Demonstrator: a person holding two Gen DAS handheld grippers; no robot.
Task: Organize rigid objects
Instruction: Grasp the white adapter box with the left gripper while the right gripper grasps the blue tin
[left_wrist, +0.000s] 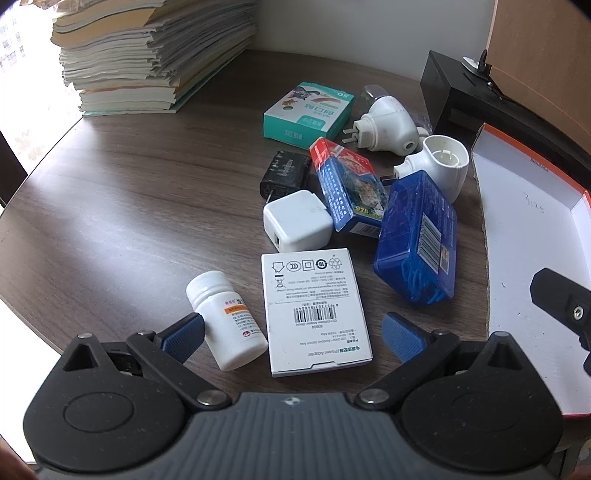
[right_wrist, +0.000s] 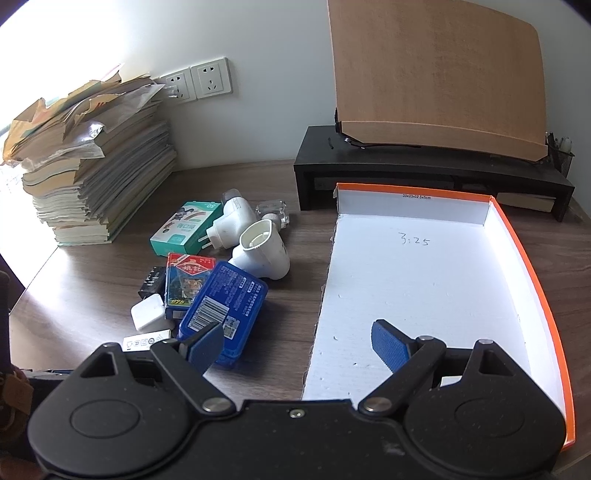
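Observation:
A heap of small items lies on the wooden desk. My left gripper (left_wrist: 293, 334) is open above a flat white adapter box (left_wrist: 314, 310) and a white pill bottle (left_wrist: 227, 319), touching neither. Beyond lie a white charger cube (left_wrist: 297, 221), a black charger (left_wrist: 286, 175), a blue card pack (left_wrist: 345, 188), a blue plastic case (left_wrist: 419, 236), a teal box (left_wrist: 308, 110) and two white plug-in devices (left_wrist: 386, 123). My right gripper (right_wrist: 297, 345) is open over the near left edge of the white, orange-rimmed box lid (right_wrist: 424, 280), with the blue plastic case (right_wrist: 223, 310) by its left finger.
A tall stack of books and papers (right_wrist: 92, 177) stands at the back left. A black monitor riser (right_wrist: 424, 173) with a brown board (right_wrist: 436, 74) on it stands behind the lid. Wall sockets (right_wrist: 199, 81) are on the wall. The right gripper's finger (left_wrist: 561, 299) shows over the lid.

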